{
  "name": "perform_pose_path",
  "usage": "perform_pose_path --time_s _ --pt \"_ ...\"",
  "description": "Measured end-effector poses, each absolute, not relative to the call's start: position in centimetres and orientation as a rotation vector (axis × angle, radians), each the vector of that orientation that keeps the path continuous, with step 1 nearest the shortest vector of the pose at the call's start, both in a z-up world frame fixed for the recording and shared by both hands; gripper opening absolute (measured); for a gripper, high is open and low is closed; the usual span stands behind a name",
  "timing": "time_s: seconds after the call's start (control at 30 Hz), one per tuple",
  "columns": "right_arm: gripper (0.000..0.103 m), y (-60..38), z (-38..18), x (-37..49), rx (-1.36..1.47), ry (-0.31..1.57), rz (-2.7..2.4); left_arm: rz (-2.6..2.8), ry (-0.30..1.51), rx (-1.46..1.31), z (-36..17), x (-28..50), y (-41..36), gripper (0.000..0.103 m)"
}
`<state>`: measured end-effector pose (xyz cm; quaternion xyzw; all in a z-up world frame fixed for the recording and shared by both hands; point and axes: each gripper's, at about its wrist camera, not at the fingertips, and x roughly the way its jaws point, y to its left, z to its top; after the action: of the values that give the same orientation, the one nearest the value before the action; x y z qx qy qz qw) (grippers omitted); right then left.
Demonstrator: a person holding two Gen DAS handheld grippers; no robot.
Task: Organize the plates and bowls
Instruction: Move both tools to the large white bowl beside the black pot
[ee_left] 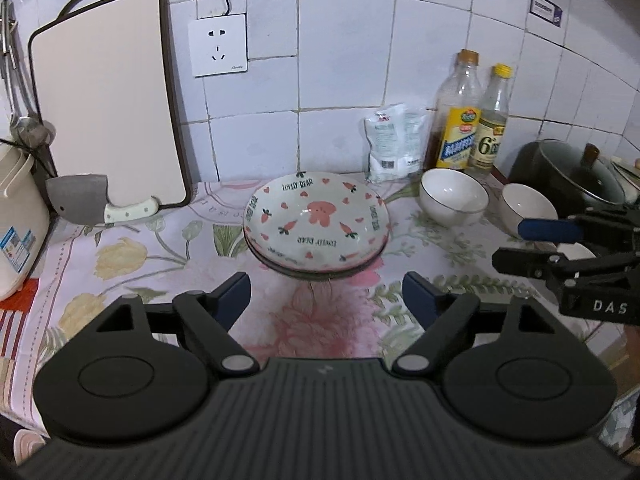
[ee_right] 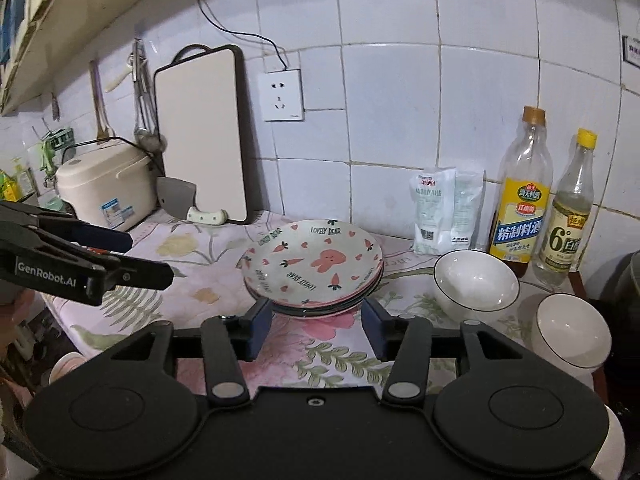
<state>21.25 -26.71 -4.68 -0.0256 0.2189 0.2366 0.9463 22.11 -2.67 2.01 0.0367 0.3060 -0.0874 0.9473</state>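
Both claws hover tilted downward over the tabletop's front edge. The left claw (ee_left: 326,296) gapes wide and empty; the right claw (ee_right: 316,326) stands partly open, empty. The plate stack (ee_left: 316,228) sits mid-tabletop, two white bowls (ee_left: 454,198) toward its right edge.

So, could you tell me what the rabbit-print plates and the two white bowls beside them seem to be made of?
The rabbit-print plates look like glazed ceramic: a glossy surface with light glints and a printed carrot-and-heart pattern, though melamine cannot be ruled out. The two white bowls also look like glazed ceramic or porcelain: smooth, shiny white walls with a thin dark line at the rim.
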Motion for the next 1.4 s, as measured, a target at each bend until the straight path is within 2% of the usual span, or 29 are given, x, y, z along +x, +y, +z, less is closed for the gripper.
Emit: perform_pose_path --time_s 0.2,0.37,0.63,0.8,1.4 --pt "0.058 -27.0 -4.6 17.6 -0.090 0.422 0.499 -0.207 0.596 0.096 2.3 18.3 -3.4 0.085" --pt "0.066 -27.8 -5.2 14.9 -0.116 0.400 0.515 -0.259 0.582 0.127 2.4 16.2 -5.1 0.086" --pt "0.086 -31.0 -6.6 12.1 -0.145 0.376 0.520 -0.349 0.576 0.167 1.4 14.7 -8.9 0.094" --pt "0.090 -34.1 -7.9 11.4 -0.123 0.376 0.473 -0.359 0.547 0.155 0.1 15.8 -11.7 0.103" --pt "0.093 -44.9 -14.3 15.0 -0.045 0.439 0.228 -0.542 0.669 0.003 -5.8 23.4 -22.0 0.101"
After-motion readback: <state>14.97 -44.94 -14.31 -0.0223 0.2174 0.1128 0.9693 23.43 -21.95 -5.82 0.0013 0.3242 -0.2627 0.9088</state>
